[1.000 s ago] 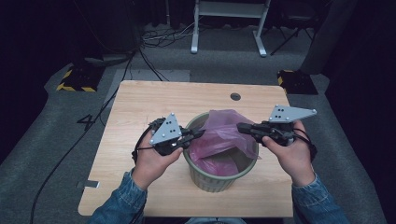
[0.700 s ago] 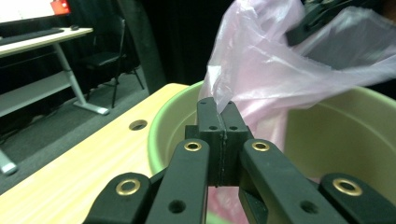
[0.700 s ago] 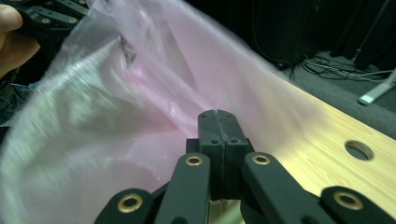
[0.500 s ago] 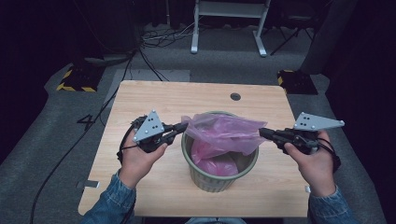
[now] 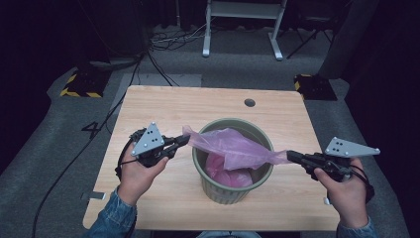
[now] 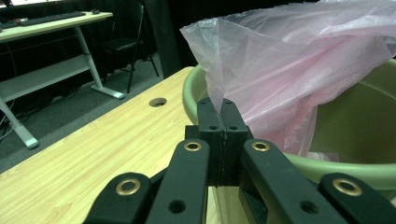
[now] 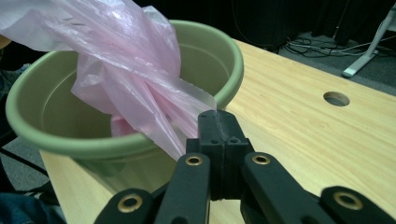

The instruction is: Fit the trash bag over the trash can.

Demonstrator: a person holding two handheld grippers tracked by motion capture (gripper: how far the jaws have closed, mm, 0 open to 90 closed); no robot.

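Both claws were pinched on the pink bag's edge: the left gripper (image 5: 181, 142) held one corner beside the bin's left rim, the right gripper (image 5: 292, 156) the opposite corner past its right rim. To do it well, I judged, both should pull apart evenly, then lower the mouth of the pink bag (image 5: 233, 148) over the green bin (image 5: 233, 191) on the table (image 5: 198, 106). Counted: two grippers, one bag, one bin.

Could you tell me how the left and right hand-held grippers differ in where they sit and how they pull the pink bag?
The left hand-held gripper sits close beside the green bin's rim; the right hand-held gripper is well clear of it, near the table's edge. The left holds a broad corner of the pink bag; the right holds a thin, stretched strand. Both are shut on the bag.
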